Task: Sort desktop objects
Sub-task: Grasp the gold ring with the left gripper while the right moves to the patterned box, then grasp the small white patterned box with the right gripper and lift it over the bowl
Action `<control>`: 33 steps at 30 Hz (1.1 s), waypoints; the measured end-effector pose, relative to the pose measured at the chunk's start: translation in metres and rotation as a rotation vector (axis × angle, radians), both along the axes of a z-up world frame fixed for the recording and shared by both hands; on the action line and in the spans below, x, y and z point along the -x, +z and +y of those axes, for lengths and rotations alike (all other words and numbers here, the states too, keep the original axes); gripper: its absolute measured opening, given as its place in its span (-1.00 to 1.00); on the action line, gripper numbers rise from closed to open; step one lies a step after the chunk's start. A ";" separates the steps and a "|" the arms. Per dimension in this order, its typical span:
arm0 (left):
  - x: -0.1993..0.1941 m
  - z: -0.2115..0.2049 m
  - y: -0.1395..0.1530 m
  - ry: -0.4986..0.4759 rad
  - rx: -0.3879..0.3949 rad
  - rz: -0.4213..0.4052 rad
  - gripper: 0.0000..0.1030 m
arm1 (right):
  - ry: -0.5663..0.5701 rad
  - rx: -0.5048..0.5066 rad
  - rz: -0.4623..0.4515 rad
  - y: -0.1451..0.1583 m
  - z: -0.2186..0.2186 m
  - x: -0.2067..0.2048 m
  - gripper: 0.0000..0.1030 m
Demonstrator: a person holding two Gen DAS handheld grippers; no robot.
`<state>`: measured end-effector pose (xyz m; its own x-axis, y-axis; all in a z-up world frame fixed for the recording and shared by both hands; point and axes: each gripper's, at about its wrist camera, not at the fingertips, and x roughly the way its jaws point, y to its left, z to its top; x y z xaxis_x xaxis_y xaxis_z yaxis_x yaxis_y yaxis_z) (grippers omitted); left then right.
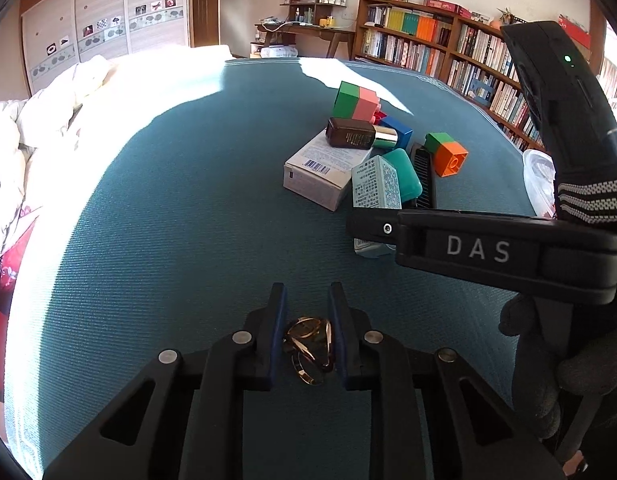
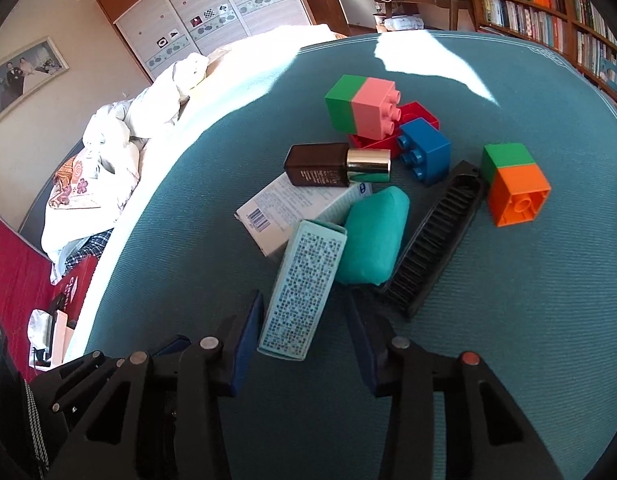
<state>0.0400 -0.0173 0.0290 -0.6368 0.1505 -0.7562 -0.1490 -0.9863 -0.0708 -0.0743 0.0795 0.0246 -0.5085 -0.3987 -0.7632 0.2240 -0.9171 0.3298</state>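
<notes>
My left gripper is shut on a small thing of gold metal rings, low over the teal cloth. My right gripper stands open around the near end of a pale teal printed box. Its left pad is close to the box and a gap shows on the right. In the left wrist view one of its fingers crosses that box. Behind lie a white barcode box, a brown bottle with a gold cap, a teal case and a black comb.
Toy bricks lie beyond: green-pink, red, blue, green-orange. A clear plastic container sits at the right edge. White bedding lies off the left. A gloved hand holds the right gripper.
</notes>
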 end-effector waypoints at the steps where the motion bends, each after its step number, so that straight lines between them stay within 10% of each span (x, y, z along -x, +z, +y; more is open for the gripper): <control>1: -0.001 -0.001 0.000 0.002 -0.001 0.002 -0.56 | 0.013 0.011 -0.001 0.000 -0.001 0.001 -0.29; 15: 0.000 0.020 0.018 -0.012 0.004 0.032 -0.56 | -0.058 0.042 0.102 0.026 0.044 -0.041 -0.49; 33: 0.032 0.169 0.061 -0.274 -0.041 0.099 -0.56 | -0.552 -0.018 0.244 0.070 0.242 -0.097 -0.49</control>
